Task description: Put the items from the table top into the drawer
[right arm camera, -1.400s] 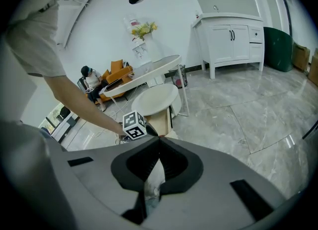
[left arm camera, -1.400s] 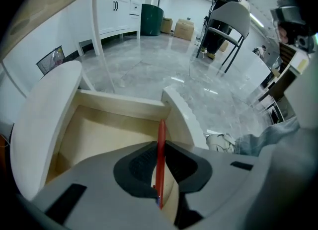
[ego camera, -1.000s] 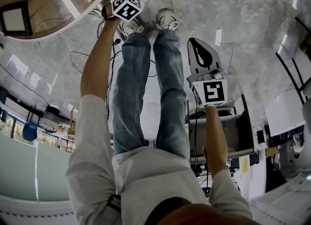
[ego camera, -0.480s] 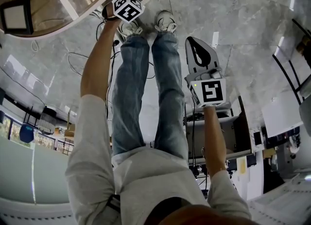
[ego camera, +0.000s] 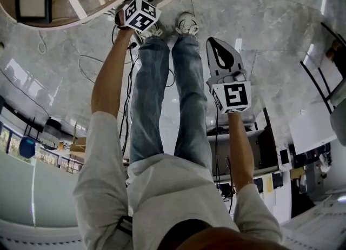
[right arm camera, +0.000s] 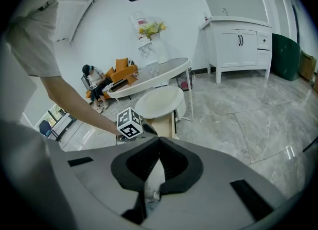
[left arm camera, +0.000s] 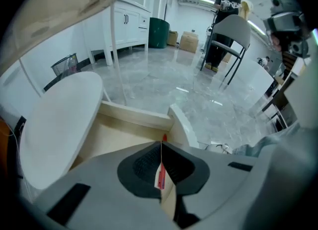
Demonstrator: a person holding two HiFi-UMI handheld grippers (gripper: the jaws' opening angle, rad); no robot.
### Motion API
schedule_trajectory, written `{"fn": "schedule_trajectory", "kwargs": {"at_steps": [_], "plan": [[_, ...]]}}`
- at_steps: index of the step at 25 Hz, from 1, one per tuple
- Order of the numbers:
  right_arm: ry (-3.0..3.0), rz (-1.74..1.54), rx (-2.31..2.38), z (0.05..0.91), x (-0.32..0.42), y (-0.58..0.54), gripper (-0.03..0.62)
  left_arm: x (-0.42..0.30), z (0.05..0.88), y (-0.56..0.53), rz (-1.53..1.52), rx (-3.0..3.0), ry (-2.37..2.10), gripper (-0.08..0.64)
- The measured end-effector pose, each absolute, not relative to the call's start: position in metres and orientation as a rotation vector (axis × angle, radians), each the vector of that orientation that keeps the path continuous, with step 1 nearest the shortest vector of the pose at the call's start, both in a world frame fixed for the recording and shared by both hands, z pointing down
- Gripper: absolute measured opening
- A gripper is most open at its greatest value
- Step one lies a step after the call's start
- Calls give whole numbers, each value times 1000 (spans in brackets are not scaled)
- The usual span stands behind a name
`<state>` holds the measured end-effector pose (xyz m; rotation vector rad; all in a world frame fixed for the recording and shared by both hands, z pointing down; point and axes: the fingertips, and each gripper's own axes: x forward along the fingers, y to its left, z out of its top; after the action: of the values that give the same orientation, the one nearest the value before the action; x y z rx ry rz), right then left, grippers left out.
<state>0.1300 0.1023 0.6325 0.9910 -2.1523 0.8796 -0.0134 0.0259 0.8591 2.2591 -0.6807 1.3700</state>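
Drawer pulled out from under a round white table, its pale wooden inside open to the left hand-held gripper, which hangs above it pointing steeply down with its jaws pressed together at the tips. A thin red object shows through the slit behind those tips against the drawer's floor; whether it is caught between the jaws or lies below them cannot be told. The right hand-held gripper is held well apart from the table, out over the grey marble floor beside the person's jeans-clad legs, its jaws also closed tip to tip, with only a pale blur in the gap behind them. The person's sneakers stand just beside the drawer's front. In the right gripper view, the left gripper's marker cube sits at the end of a bare outstretched arm, in front of the drawer. A white cabinet, a dark green bin and a grey chair stand farther back in the room.
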Motion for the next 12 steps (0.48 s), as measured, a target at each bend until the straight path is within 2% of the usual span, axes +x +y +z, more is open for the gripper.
{"fn": "schedule_trajectory", "kwargs": {"at_steps": [12], "plan": [[-2224,771,860,590,50,81,25,-81,703,47,1062,2215,-1008,15]]}}
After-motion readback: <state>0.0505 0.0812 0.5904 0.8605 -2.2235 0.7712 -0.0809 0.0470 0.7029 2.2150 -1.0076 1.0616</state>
